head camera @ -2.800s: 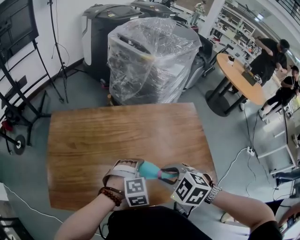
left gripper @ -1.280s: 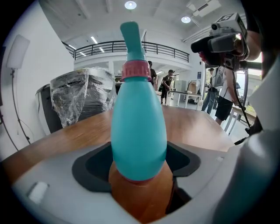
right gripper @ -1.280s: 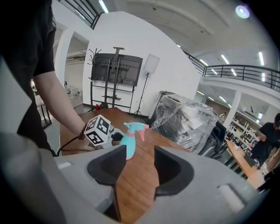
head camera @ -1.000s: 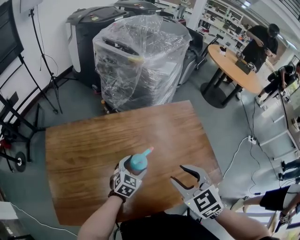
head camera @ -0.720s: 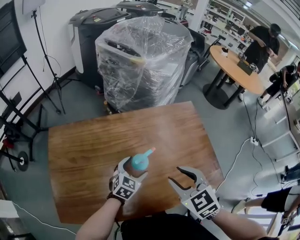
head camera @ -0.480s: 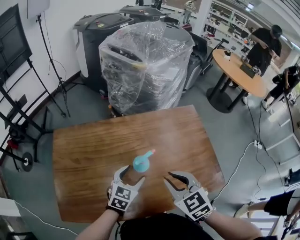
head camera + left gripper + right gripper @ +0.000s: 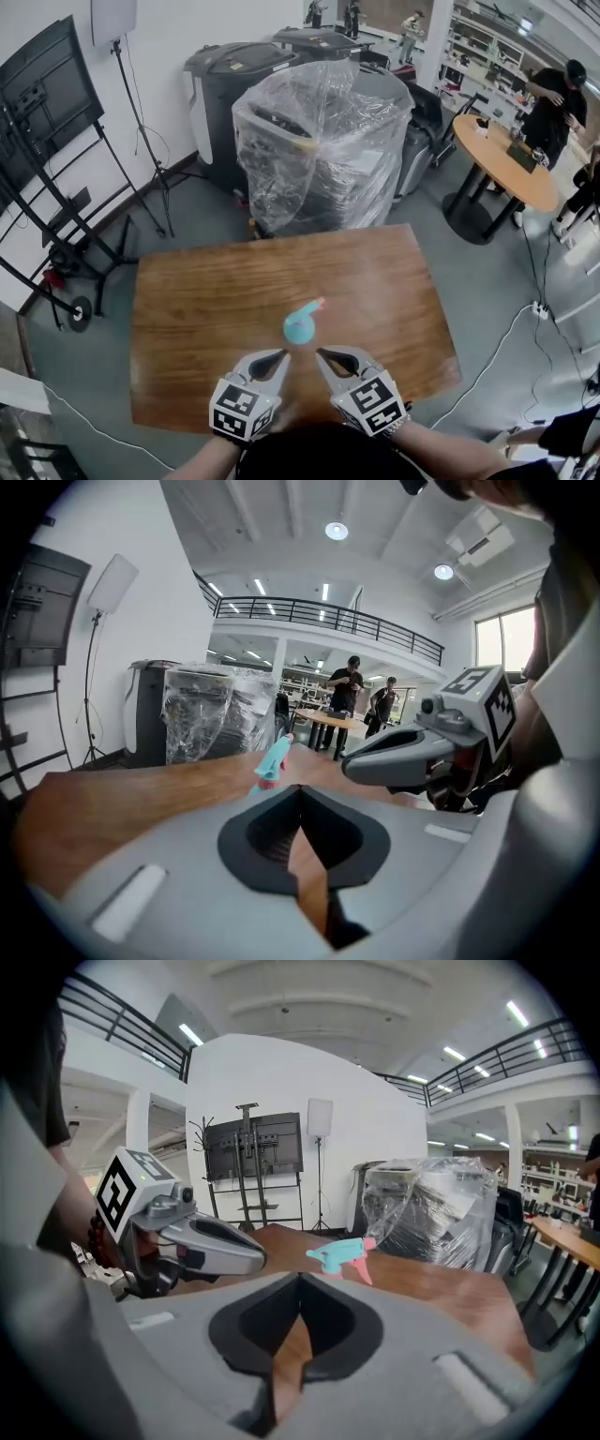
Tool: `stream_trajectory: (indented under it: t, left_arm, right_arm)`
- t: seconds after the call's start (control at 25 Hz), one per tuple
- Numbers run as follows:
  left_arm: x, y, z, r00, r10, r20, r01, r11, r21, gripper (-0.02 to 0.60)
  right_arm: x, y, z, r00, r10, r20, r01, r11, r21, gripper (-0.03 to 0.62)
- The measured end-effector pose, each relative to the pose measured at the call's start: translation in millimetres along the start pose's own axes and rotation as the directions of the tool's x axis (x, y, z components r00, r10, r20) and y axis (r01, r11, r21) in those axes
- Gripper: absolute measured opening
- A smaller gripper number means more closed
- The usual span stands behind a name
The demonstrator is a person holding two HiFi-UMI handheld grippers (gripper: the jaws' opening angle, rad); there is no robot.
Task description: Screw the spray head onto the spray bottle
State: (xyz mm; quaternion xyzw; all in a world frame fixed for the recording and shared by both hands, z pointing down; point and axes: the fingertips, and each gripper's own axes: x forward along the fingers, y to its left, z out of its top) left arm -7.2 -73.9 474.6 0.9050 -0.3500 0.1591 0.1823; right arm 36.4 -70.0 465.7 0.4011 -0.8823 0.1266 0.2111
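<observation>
The spray bottle (image 7: 299, 330) stands upright and alone on the table (image 7: 197, 300), its long axis vertical, so from your head view you see mostly the teal spray head (image 7: 301, 324) sitting on top; the body underneath is largely hidden. The nozzle points away from you and a little to your right. The bottle lies just ahead of both sets of tips and between them, apart from each and touching neither. Your left gripper (image 7: 282, 355) and right gripper (image 7: 321, 353) look about equally near it, so I would not call either the closer hand. Both point forward and somewhat downward, converging toward the bottle. The left gripper's jaws have just closed and now meet with nothing between them; in the left gripper view only table wood shows through the notch, and the spray head (image 7: 274, 758) rises beyond the tips. The right gripper's jaws have just closed too and are likewise empty, with the spray head (image 7: 342, 1256) ahead and slightly to the right of them. How tightly the head is threaded cannot be told from here.
</observation>
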Motion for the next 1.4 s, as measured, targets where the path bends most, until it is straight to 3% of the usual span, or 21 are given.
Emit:
stream_trajectory:
  t: [0.44,0.84,1.4]
  left_arm:
    - [3,-18,4,1.000,-0.020,0.000,0.020,1.000,-0.001,0.015]
    - [11,-18,10,1.000,-0.022,0.006,0.022,1.000,-0.018,0.015]
    - [11,-22,10,1.000,-0.025,0.005,0.025,1.000,-0.009,0.016]
  right_arm:
    - [1,5,15,0.999,0.037,0.031,-0.036,0.999,-0.026,-0.009]
    - [-2,-3,16,1.000,0.002,0.029,-0.002,1.000,-0.020,-0.009]
    - [-3,1,12,0.999,0.020,0.026,-0.019,1.000,-0.018,-0.009]
